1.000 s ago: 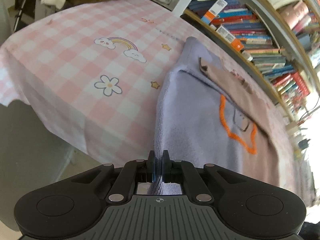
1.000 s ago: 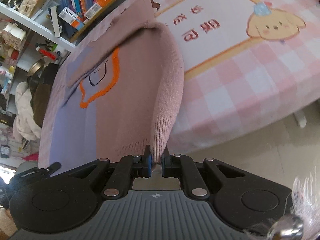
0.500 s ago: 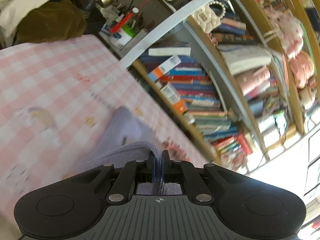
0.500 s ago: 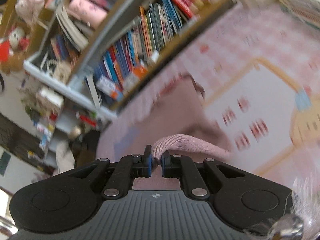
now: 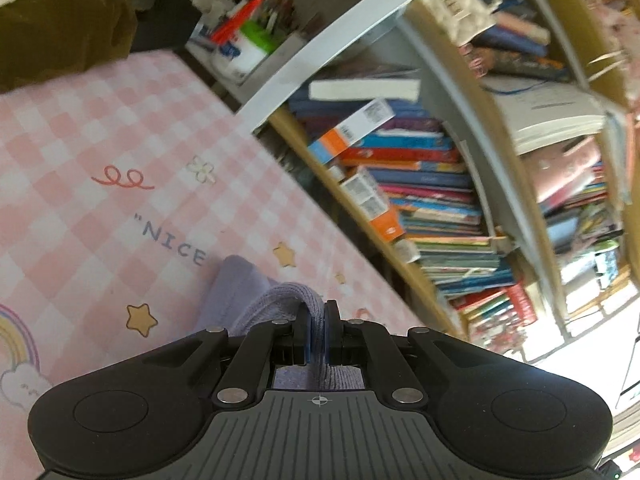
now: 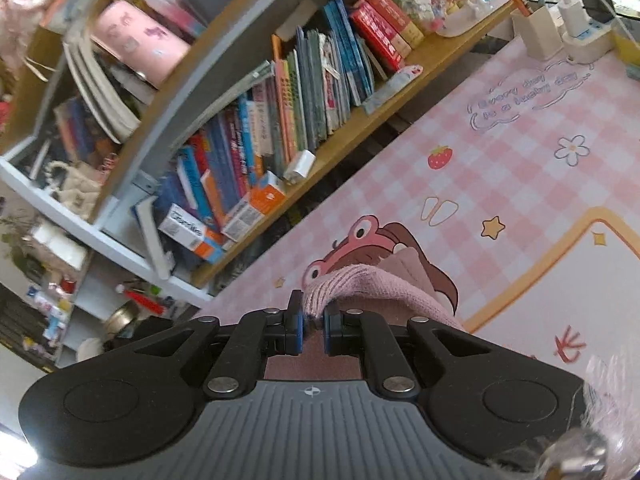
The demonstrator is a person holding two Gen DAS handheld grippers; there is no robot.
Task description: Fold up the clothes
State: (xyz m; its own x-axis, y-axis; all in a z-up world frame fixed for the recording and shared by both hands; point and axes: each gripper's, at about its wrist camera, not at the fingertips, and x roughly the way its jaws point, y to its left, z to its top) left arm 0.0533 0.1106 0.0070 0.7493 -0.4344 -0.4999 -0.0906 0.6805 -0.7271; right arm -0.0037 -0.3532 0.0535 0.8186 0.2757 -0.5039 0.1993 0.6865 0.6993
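Note:
The garment is a knit sweater, lavender [image 5: 256, 300] on one side and dusty pink [image 6: 384, 284] on the other, on a pink checked tablecloth [image 5: 80, 160]. My left gripper [image 5: 317, 334] is shut on the lavender ribbed hem, which loops up over its fingers. My right gripper [image 6: 313, 330] is shut on the pink ribbed hem, lifted above the cloth. Most of the sweater is hidden under the gripper bodies. Both grippers point toward the back of the table.
A bookshelf [image 5: 420, 184] packed with books runs along the table's far edge, also in the right wrist view [image 6: 280, 120]. A pen holder [image 5: 248, 40] stands at the far left. A white charger and power strip [image 6: 580, 28] sit at the far right corner.
Both grippers have carried the hem forward and up, from the table's front edge over the sweater toward the bookshelf. The flat sweater front has dropped out of sight.

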